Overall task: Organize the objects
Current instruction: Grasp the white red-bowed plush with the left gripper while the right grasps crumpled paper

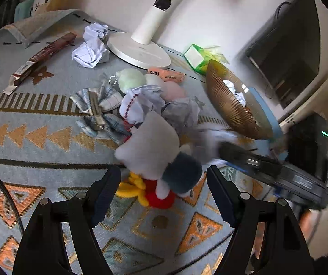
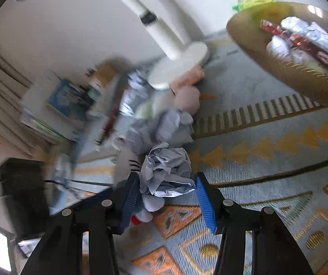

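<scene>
1. The right gripper [image 2: 167,193] had its blue fingers [image 2: 206,206] narrowed around a crumpled paper ball [image 2: 167,171]; both pads seemed to touch it.
2. That ball looked light and squashy, so a soft squeeze at its middle should do.
3. The left gripper [image 1: 164,191] stood wide and held nothing. Its fingers [image 1: 105,193] sat on each side of a plush toy [image 1: 157,158].
4. The toy looked soft and light; its fat body seemed the best place to hold.
5. Both things lay on the patterned rug [image 1: 37,137], and a gold basket [image 2: 285,68] waited near.
</scene>
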The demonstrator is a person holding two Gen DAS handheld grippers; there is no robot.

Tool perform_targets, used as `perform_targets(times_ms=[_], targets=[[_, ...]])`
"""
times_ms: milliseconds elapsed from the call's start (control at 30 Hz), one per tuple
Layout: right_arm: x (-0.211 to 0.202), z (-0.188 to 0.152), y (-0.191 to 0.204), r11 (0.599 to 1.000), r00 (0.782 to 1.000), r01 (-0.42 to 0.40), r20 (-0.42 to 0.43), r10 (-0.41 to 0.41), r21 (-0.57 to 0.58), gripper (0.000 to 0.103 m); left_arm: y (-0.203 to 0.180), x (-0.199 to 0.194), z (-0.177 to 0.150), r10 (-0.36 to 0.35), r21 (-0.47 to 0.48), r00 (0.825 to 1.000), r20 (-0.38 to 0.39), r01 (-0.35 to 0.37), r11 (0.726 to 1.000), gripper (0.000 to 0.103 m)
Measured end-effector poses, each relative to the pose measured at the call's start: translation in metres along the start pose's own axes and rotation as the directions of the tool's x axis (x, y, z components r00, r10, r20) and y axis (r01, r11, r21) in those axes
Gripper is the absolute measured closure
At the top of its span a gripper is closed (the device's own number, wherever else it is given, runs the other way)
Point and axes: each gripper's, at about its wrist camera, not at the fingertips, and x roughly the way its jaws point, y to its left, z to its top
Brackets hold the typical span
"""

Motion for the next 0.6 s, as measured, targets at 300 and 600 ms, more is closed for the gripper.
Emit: perform_targets(times_ms=[300,600], targets=[[-0.056,-0.009,-0.022,0.999,0.994,0.030,0.102,-0.028,-0.023,0.054,-0.026,0.024,0.002,0.142,0.040,0.989,0.038,-0.144,0.989,0.041],[-0.058,-0.015,-0.049,1.000,0.992,-0.024,0.121,0.022,0.017,0.053,-0.039,-0.088,-0.007,-0.161,0.119,0.946,0.280,0.133,0.984,0.042]])
